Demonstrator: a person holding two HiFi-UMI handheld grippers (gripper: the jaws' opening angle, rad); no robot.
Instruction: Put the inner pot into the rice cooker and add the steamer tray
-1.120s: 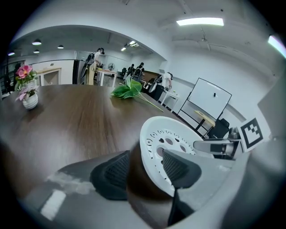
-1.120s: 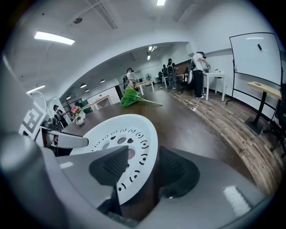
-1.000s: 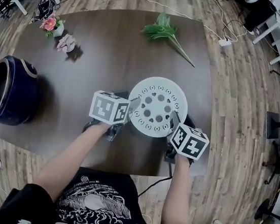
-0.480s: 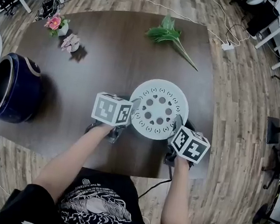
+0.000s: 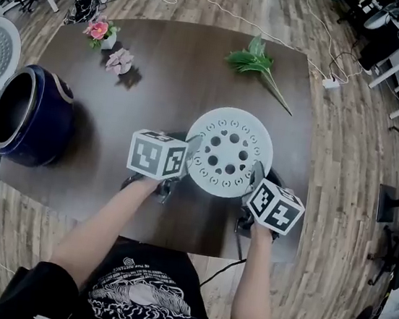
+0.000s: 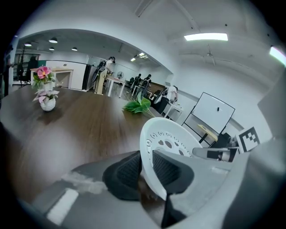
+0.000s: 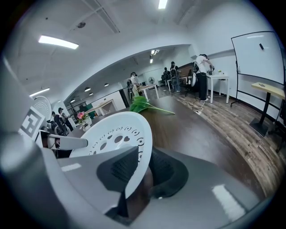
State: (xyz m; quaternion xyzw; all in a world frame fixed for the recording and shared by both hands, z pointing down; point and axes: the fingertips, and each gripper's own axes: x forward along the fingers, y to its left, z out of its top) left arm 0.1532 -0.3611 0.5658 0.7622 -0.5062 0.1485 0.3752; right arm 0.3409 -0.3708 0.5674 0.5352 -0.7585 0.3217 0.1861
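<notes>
Two grippers [image 5: 188,155] [image 5: 254,177] on one steamer tray [image 5: 228,152]

At left end of table [image 5: 166,78]: rice cooker [image 5: 30,115]. Near front edge, between left gripper [image 5: 188,153] and right gripper [image 5: 254,175]: steamer tray [image 5: 229,152]. Behind: leafy sprig [image 5: 259,64]. Back left: flower pots [image 5: 100,31].

My right gripper [image 7: 140,166] has just been closing its fingers [image 7: 121,172], and now both dark ribbed pads press on the near rim of the white steamer tray [image 7: 111,134]. The tray stretches away from me and to the left, and its side with round and curved holes faces up. At its opposite rim a grey finger of the left gripper [image 7: 84,143] reaches it. Under the tray lies the brown bench [image 7: 196,129]. Near its far edge lies a green leafy sprig [image 7: 142,105], and toward its far left corner stand pink flowers [image 7: 81,116].
</notes>
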